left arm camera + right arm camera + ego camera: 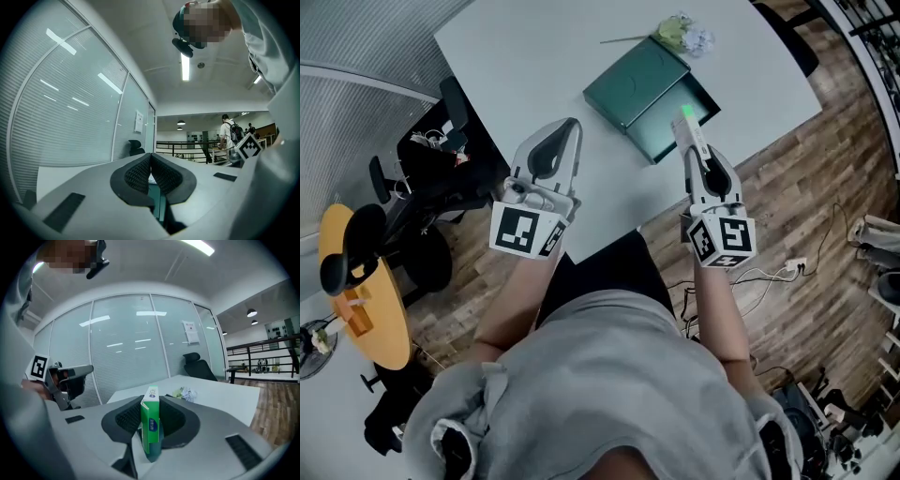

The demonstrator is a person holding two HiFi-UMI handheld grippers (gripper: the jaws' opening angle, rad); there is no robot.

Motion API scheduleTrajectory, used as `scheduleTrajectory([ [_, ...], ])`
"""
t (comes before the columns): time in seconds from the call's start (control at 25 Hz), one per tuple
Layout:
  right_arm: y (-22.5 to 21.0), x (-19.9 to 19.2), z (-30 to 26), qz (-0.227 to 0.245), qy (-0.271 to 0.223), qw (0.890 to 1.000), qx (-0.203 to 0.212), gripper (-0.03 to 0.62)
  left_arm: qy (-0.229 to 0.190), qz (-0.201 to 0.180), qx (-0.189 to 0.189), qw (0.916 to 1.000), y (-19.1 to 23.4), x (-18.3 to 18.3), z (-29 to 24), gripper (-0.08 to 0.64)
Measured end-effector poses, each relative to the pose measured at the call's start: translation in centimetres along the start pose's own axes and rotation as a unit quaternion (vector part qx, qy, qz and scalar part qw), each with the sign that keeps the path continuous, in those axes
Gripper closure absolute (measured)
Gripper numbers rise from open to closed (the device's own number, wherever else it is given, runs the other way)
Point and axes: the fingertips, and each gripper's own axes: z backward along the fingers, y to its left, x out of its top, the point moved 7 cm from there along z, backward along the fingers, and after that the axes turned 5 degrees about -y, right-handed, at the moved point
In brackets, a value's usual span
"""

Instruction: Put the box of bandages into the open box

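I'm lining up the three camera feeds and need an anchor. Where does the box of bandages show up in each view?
Head view: the box of bandages is right of centre in the upper half, gripped in the right claw.
Left gripper view: not in it.
Right gripper view: lower centre, standing on end between the pads.
Shared landmark: the crumpled wad at the head view's top edge; in the right gripper view it sits just right of the box.

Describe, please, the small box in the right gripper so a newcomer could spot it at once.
Look over the white table, where the right gripper points toward the dark green open box. Clamped between its pads stands a slim green-and-white cardboard box, far smaller and brighter than the dark one.
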Motion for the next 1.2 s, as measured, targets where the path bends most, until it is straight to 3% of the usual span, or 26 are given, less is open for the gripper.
scheduleTrajectory([
  [0.16, -1.3, -4.0, -3.2, -0.006, 0.057, 0.998, -0.006, 0.476, 0.006, 0.001, -0.012, 0.9999, 0.1, -0.6, -0.5, 0.540],
  [0.48, -1.4, -10.0, -8.1, 0.092, 0.130, 0.987, 0.016, 0.476, 0.026, -0.001, -0.006, 0.9996, 0.6, -1.7, -0.3, 0.540],
  [0.88, -1.3, -12.1, -9.7, 0.131, 0.164, 0.977, 0.035, 0.476, 0.036, 0.000, 0.008, 0.9993, 1.3, -2.3, 0.1, 0.540],
  [1.04, -1.2, -12.8, -9.5, 0.124, 0.186, 0.974, 0.042, 0.421, 0.035, -0.001, 0.007, 0.9994, 1.2, -2.3, 0.2, 0.540],
  [1.2, -0.7, -12.3, -9.4, 0.125, 0.179, 0.974, 0.053, 0.407, 0.033, -0.002, 0.009, 0.9994, 1.5, -2.2, 0.3, 0.540],
])
